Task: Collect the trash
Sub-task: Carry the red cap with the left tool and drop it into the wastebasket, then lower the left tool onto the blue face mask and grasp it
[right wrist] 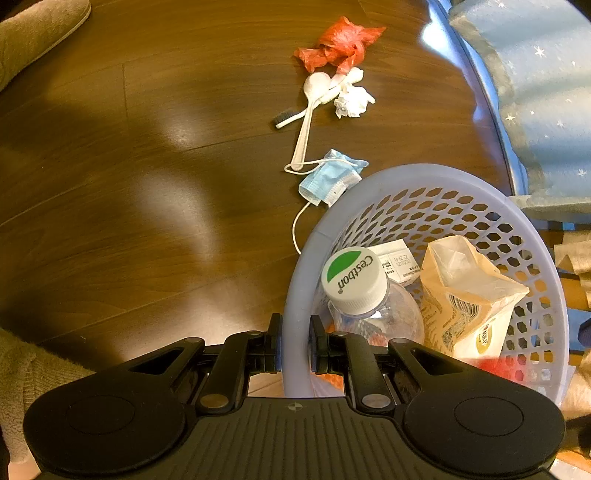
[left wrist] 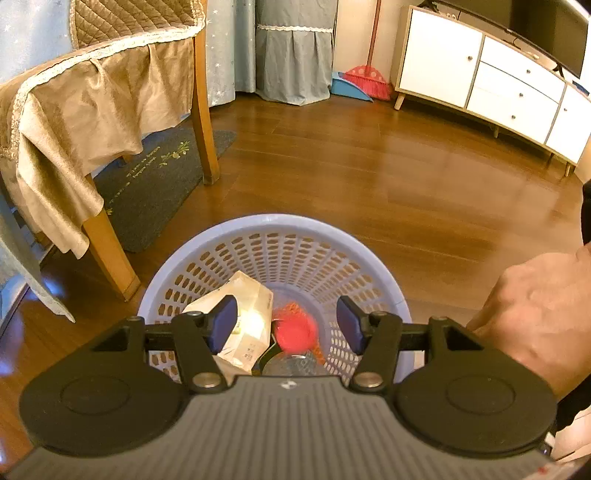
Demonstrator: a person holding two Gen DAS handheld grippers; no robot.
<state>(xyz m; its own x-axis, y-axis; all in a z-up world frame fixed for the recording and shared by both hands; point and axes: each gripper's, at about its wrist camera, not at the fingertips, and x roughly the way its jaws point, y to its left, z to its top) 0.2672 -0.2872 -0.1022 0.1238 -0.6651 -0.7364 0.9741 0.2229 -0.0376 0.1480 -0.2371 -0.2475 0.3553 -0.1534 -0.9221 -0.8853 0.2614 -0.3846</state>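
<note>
A lavender mesh basket (left wrist: 280, 221) stands on the wooden floor. My left gripper (left wrist: 288, 321) hangs open right over it, nothing between its fingers. Below it lie a beige pouch (left wrist: 243, 314), a clear bottle (left wrist: 291, 363) and a blurred red object (left wrist: 295, 330). My right gripper (right wrist: 295, 343) is shut on the near rim of the basket (right wrist: 424, 173). In the right wrist view the basket holds a bottle with a white and green cap (right wrist: 352, 280), the pouch (right wrist: 465, 299) and a small carton (right wrist: 395, 258). On the floor beyond lie a blue face mask (right wrist: 328, 177), a white spoon (right wrist: 306, 122), a crumpled tissue (right wrist: 352, 99) and a red plastic bag (right wrist: 340, 42).
A small brush (right wrist: 291, 118) lies by the spoon. A cloth-draped chair (left wrist: 92, 110) and dark mat (left wrist: 159, 177) stand left of the basket, a white cabinet (left wrist: 498, 81) and a red broom (left wrist: 369, 77) at the far wall. A hand (left wrist: 535, 314) is at the right. A slipper (right wrist: 37, 29) rests at the far left.
</note>
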